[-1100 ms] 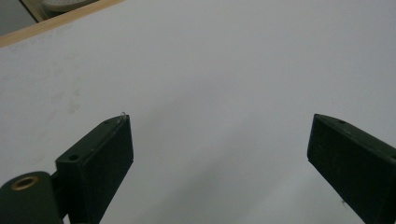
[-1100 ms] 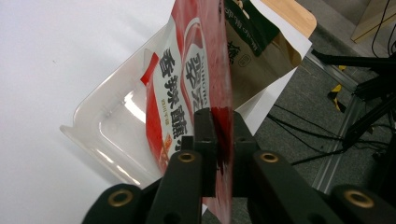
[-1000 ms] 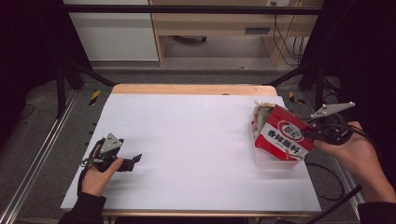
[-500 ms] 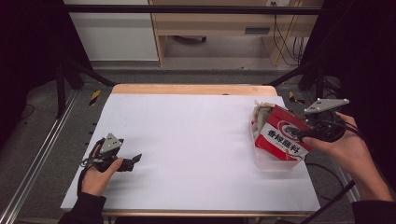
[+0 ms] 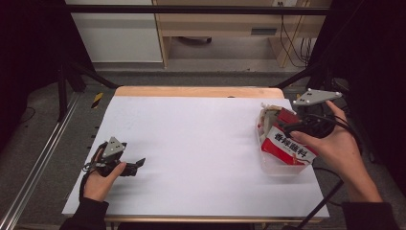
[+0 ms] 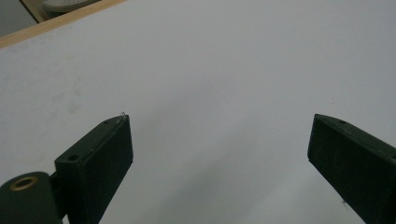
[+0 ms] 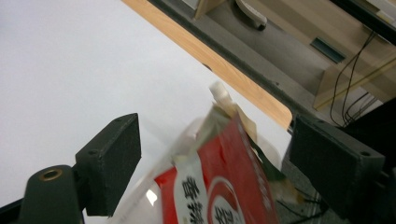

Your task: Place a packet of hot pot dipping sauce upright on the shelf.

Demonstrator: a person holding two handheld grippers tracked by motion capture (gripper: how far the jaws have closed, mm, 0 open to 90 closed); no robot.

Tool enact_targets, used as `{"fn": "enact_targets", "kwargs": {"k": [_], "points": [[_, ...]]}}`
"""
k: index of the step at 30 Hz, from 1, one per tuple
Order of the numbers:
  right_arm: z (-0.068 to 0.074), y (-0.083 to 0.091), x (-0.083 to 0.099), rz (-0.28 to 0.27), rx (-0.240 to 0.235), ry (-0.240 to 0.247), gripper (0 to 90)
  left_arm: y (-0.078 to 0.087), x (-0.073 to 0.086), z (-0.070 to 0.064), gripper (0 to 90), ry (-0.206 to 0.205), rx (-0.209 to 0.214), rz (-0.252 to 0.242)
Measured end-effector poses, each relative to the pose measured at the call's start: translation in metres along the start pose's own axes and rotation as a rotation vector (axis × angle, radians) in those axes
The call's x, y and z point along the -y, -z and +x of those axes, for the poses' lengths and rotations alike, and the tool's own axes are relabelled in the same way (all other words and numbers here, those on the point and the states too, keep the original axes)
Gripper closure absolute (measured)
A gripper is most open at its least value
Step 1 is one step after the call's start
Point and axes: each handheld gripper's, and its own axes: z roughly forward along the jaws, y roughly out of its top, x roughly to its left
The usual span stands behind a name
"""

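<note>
A clear plastic tub (image 5: pixel 282 165) sits on the white tabletop (image 5: pixel 201 143), close to its right edge and about midway between the near and far edges. Several pouches stand packed inside the tub. The front one is a red sachet (image 5: pixel 287 146) with a white band carrying dark printed characters, tilted so the band slants down toward the right. Behind it, paler pouches (image 5: pixel 268 115) with crimped tops rise above the tub's rim. In the right gripper view the red sachet (image 7: pixel 229 182) shows a white curved stripe and a pale spout-like tip above it.

The right claw (image 5: pixel 292 125) hovers just above the sachets, held by the right hand (image 5: pixel 335 143), which is on the side of the tub nearer the tabletop's right edge. Its jaws stand wide apart, gripping nothing.

The left claw (image 5: pixel 139 164) rests low over bare tabletop far across from the tub, near the left edge, in the left hand (image 5: pixel 98 179). Its jaws are also spread wide with nothing between them.
</note>
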Motion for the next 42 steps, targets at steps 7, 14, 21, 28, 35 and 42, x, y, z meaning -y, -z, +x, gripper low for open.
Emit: {"fn": "enact_targets", "kwargs": {"k": [7,14,21,28,35,42], "points": [[0.012,-0.013,-0.021,-0.019,-0.015,0.013,17.0,0.0,0.0,0.001,6.6,0.003,0.0,-0.001],[0.026,-0.03,-0.043,-0.071,-0.035,-0.023,17.1,0.0,0.0,0.001,4.9,0.006,-0.003,0.003],[0.054,-0.051,-0.061,-0.109,-0.05,-0.047,15.4,0.0,0.001,0.002,4.6,0.008,-0.006,0.003],[0.077,-0.073,-0.067,-0.14,-0.082,-0.102,13.3,0.0,0.001,0.003,4.5,0.011,-0.009,0.003],[0.105,-0.103,-0.058,-0.135,-0.132,-0.133,12.1,0.0,0.002,0.004,4.5,0.016,-0.018,0.004],[0.125,-0.13,-0.041,-0.111,-0.154,-0.183,11.4,-0.001,0.002,0.005,4.5,0.017,-0.022,0.01]]}}
